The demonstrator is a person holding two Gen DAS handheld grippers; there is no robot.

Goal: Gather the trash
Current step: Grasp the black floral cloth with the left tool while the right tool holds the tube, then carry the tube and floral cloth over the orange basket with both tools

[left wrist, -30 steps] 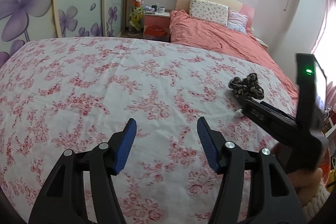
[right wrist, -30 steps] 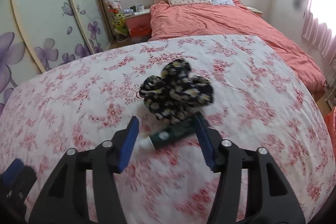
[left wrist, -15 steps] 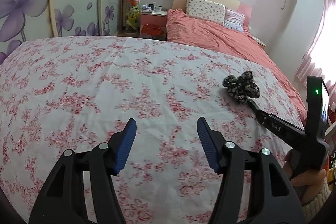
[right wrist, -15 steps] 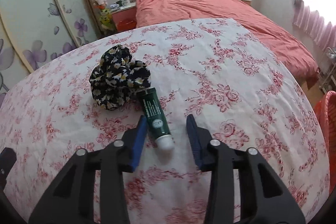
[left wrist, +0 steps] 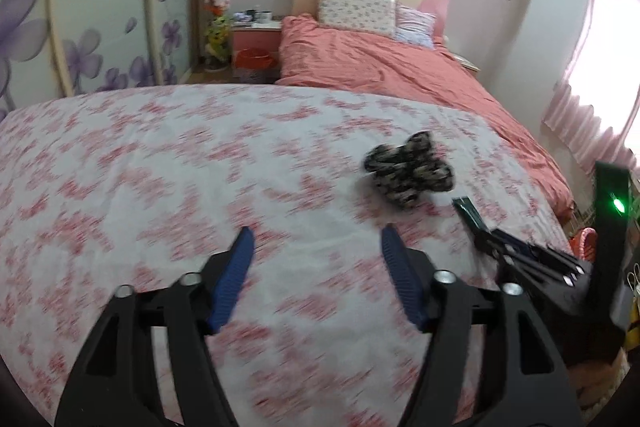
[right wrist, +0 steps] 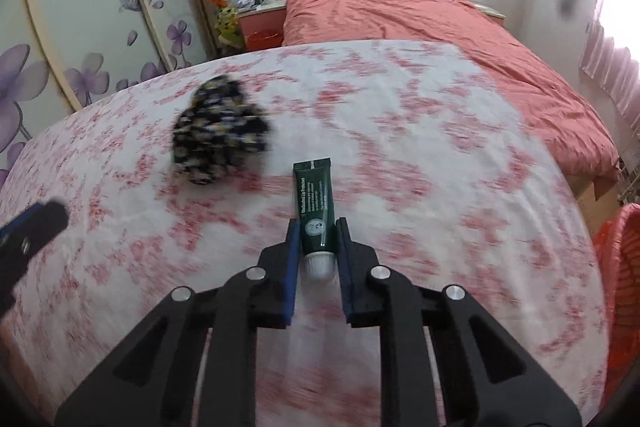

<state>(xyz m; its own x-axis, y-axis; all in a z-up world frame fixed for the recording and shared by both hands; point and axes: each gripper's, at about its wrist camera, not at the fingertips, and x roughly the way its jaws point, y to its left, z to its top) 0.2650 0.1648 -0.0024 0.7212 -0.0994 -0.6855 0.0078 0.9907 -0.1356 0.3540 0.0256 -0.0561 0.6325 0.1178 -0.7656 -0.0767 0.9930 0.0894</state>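
Note:
A dark green tube (right wrist: 316,203) with a white cap lies on the floral sheet (right wrist: 440,163). My right gripper (right wrist: 317,223) straddles its cap end; its jaws are closing and the blue pads (right wrist: 293,247) press both sides of the tube. In the left wrist view the same tube (left wrist: 468,213) sticks out of the right gripper (left wrist: 486,239) at the right. A black floral cloth bundle (right wrist: 220,135) sits just left of the tube and shows as the bundle (left wrist: 410,173) ahead of my left gripper (left wrist: 316,239). That gripper's jaws are opening with nothing between them.
A red mesh basket (right wrist: 620,259) stands off the bed's right edge. A second bed with a pink cover (right wrist: 440,27) and pillows lies beyond. A pink nightstand (right wrist: 260,27) and flowered wardrobe doors (right wrist: 80,27) line the far left.
My right gripper moved over the tube's cap end and narrowed its jaws onto it; the tube now sits apart from the cloth. My left gripper swung right and its jaws widened.

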